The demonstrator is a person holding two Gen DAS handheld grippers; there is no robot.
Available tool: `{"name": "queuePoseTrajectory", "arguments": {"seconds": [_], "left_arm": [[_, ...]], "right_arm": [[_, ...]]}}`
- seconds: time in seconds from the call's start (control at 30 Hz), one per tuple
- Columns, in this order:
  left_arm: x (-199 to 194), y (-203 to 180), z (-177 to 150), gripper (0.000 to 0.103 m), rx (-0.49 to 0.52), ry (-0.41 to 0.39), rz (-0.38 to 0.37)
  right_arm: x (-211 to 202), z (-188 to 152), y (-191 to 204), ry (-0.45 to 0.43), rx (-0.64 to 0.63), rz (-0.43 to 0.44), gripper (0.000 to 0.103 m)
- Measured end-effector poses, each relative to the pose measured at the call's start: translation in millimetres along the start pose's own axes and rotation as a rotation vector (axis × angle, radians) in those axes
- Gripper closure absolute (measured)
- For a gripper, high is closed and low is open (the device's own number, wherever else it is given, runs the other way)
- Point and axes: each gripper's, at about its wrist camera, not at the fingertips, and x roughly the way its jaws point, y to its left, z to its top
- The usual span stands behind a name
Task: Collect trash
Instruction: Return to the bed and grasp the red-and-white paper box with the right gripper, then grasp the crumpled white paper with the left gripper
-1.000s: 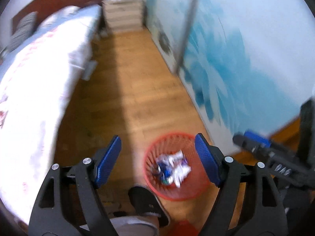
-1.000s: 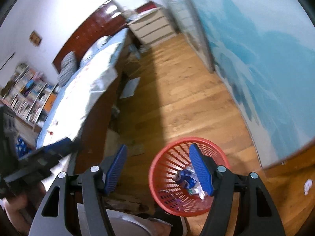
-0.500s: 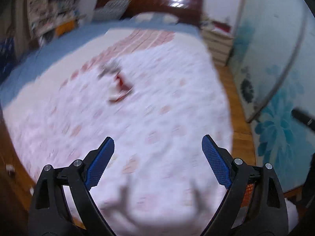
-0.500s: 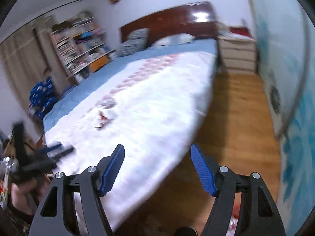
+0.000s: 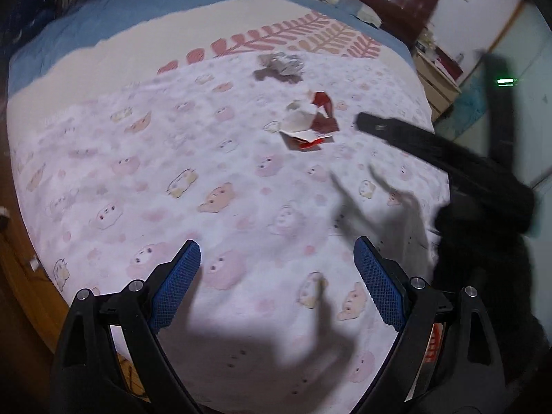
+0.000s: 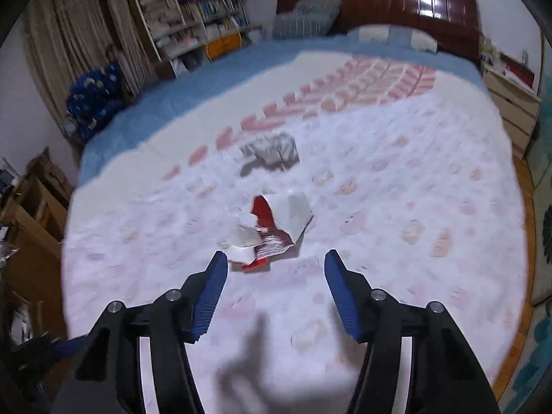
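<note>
Now right gripper (image 6: 274, 269), jaws wide and empty, is facing red-white wrapper (image 6: 272, 231) at frame centre; left gripper (image 5: 277, 269), also gaping empty, is sitting farther off.

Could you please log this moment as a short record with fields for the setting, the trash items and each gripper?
setting: bed with a pink-and-white cartoon-print blanket
trash 1: torn red-and-white paper wrapper, lying on the blanket
trash 2: crumpled grey-and-white wrapper, farther toward the dark wooden headboard
right gripper: open, empty, fingers aimed at the red-and-white wrapper, just short of it
left gripper: open, empty, over the blanket, farther from both pieces
other: bookshelf beside the bed
</note>
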Motion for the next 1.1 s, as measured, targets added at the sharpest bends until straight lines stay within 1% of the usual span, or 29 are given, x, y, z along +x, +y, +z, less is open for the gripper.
{"name": "queuePoseTrajectory", "arguments": {"seconds": [0.07, 0.17, 0.2, 0.23, 0.27, 0.3, 0.33, 0.47, 0.57, 0.63, 0.73, 0.8, 0.83, 0.93, 1.03, 1.07, 1.1], "left_arm": [[1, 9, 2, 0.013, -0.011, 0.005, 0.007], [3, 17, 5, 0.013, -0.023, 0.013, 0.017], [5, 19, 6, 0.013, -0.030, 0.016, 0.021], [6, 20, 7, 0.013, -0.035, 0.018, 0.020], [7, 20, 8, 0.013, -0.036, 0.019, 0.019], [9, 20, 9, 0.013, -0.034, 0.021, 0.020], [11, 19, 10, 0.013, -0.031, 0.023, 0.022], [20, 12, 16, 0.013, -0.027, 0.020, 0.030], [24, 11, 21, 0.013, -0.065, -0.001, 0.022], [25, 9, 26, 0.013, -0.082, -0.021, 0.026], [24, 4, 34, 0.013, -0.091, -0.061, 0.054], [23, 1, 40, 0.013, -0.092, -0.097, 0.091], [24, 0, 45, 0.013, -0.093, -0.110, 0.112], [32, -6, 63, 0.013, -0.061, -0.131, 0.145], [48, -22, 95, 0.013, 0.020, -0.175, 0.199], [59, -29, 111, 0.013, 0.045, -0.192, 0.216], [67, -32, 121, 0.013, 0.049, -0.192, 0.216]], "right_arm": [[20, 4, -2, 0.005, -0.001, -0.014, 0.044], [58, 10, -8, 0.057, 0.025, 0.003, 0.043], [71, 11, -11, 0.075, 0.030, -0.009, 0.043], [82, 12, -15, 0.093, 0.040, -0.008, 0.046], [89, 14, -18, 0.105, 0.056, 0.006, 0.062], [94, 17, -21, 0.115, 0.073, 0.032, 0.074], [96, 18, -23, 0.117, 0.081, 0.049, 0.090], [86, 20, -36, 0.096, 0.165, 0.118, 0.093], [65, 25, -41, 0.042, 0.242, 0.195, 0.093], [42, 28, -42, -0.011, 0.279, 0.244, 0.093], [16, 27, -45, -0.055, 0.305, 0.274, 0.093], [-1, 28, -52, -0.084, 0.325, 0.290, 0.093], [-9, 28, -56, -0.093, 0.336, 0.297, 0.093], [-36, 32, -80, -0.147, 0.383, 0.312, 0.093], [-50, 31, -105, -0.172, 0.444, 0.306, 0.093], [-51, 30, -112, -0.171, 0.462, 0.305, 0.093], [-51, 29, -124, -0.165, 0.498, 0.298, 0.093]]}}
